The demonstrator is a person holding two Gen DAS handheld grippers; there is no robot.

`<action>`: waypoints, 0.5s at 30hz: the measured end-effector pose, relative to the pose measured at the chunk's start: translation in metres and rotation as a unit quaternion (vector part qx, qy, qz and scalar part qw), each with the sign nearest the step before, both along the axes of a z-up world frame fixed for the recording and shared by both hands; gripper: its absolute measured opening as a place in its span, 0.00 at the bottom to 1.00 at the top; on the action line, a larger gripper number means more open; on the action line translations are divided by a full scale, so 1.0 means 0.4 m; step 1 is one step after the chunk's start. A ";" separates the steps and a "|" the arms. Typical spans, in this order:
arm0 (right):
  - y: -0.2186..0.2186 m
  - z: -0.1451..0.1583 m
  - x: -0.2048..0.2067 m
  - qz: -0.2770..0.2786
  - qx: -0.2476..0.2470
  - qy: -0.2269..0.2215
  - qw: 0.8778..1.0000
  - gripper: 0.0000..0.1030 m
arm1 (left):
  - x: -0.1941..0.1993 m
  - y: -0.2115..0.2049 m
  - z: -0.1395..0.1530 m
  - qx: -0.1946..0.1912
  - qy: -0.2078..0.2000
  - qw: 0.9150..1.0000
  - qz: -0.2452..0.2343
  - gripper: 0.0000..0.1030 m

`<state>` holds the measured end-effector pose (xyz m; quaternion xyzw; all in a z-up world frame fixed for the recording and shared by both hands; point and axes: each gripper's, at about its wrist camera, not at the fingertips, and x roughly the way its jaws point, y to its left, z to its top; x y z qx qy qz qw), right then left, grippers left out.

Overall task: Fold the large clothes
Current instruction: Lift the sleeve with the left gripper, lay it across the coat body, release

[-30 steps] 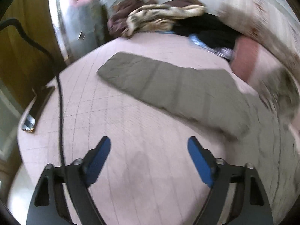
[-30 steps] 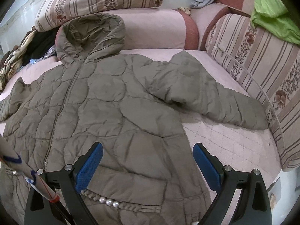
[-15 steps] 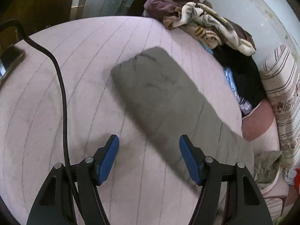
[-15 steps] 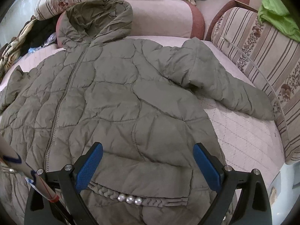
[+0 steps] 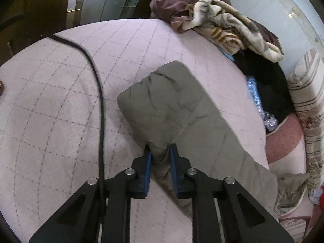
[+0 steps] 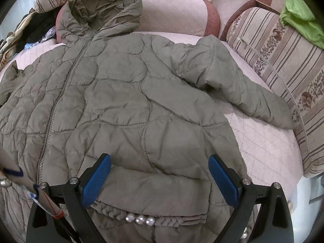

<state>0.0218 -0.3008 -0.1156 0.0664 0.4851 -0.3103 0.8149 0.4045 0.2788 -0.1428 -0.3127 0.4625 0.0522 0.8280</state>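
Note:
An olive quilted hooded jacket (image 6: 125,93) lies spread front up on a pink quilted bed cover (image 6: 269,147). Its hood rests against a bolster, and one sleeve (image 6: 243,89) stretches out to the right. The other sleeve (image 5: 178,109) shows in the left wrist view, running from near the middle down to the lower right. My left gripper (image 5: 160,154) is shut on the near edge of that sleeve, with fabric bunched between the blue pads. Above the jacket's lower front, over a pocket with a braided, pearl-trimmed edge (image 6: 139,219), my right gripper (image 6: 160,168) stands wide open with nothing between its fingers.
A black cable (image 5: 99,93) crosses the bed cover left of the sleeve. Crumpled clothes and a blanket (image 5: 218,22) are piled at the far end. Striped cushions (image 6: 283,60) line the right side, with a green garment (image 6: 301,20) on top.
The left gripper swung over to the sleeve, came down on its edge and closed on it. The right gripper sank slightly over the jacket and stayed open.

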 end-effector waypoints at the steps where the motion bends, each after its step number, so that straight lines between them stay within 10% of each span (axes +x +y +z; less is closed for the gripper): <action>1: 0.000 0.003 -0.002 0.000 -0.003 -0.002 1.000 0.96 | -0.010 -0.005 0.019 -0.002 -0.008 1.000 -0.006 0.12; 9: 0.017 0.037 -0.038 0.007 -0.003 -0.030 1.000 0.96 | -0.129 -0.159 0.234 0.000 -0.084 0.992 -0.095 0.09; 15: 0.025 0.064 -0.089 0.009 -0.002 -0.053 0.999 0.96 | -0.282 -0.386 0.360 -0.006 -0.128 0.968 -0.214 0.09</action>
